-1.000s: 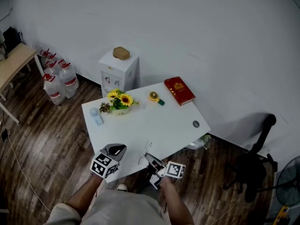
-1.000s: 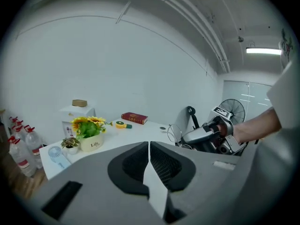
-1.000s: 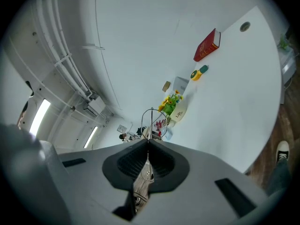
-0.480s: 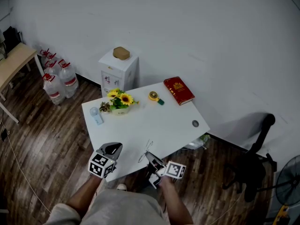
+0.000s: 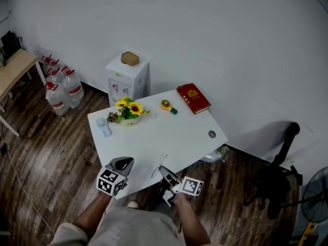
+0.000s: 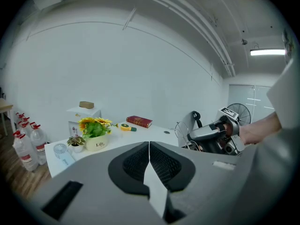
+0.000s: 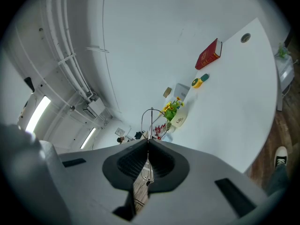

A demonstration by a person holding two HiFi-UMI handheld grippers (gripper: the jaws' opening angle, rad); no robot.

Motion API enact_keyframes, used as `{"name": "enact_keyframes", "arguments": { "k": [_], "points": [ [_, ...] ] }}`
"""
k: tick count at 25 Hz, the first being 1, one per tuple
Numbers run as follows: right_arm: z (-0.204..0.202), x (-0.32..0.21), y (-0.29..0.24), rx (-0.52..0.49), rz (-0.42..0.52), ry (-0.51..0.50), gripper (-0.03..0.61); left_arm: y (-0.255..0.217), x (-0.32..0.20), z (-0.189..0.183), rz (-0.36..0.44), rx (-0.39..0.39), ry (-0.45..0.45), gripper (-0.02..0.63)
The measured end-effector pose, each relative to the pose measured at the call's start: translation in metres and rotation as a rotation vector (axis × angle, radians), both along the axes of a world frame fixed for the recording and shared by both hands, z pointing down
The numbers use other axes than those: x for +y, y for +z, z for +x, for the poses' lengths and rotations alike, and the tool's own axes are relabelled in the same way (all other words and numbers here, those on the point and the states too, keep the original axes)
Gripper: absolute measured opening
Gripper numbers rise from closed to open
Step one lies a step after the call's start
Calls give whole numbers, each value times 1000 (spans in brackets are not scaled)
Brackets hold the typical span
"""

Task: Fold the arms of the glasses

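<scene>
Glasses clamped in right hand-held gripper, left hand-held gripper closed, empty, near table edge

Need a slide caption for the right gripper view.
Right gripper shut on thin wire-frame glasses; white table with sunflower pot and red book beyond.

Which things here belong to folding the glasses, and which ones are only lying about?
For the job: glasses, pinched in the right claw; left claw, shut and empty.
Lying about: red book, tape measure, sunflower pot, small fan, all on the table.
</scene>
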State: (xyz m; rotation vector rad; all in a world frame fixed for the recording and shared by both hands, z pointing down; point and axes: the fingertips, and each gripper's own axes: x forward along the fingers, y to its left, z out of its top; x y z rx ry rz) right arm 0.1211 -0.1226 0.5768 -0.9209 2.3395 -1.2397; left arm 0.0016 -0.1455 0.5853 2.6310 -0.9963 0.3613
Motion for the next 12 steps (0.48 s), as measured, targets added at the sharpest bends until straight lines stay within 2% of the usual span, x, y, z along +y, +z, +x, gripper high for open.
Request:
{"name": "enact_keyframes", "arguments": {
  "k": [12],
  "points": [
    [2,-1,3,16,-10,14,12,5,-1,-4,-19,4,-2,9]
  ]
}}
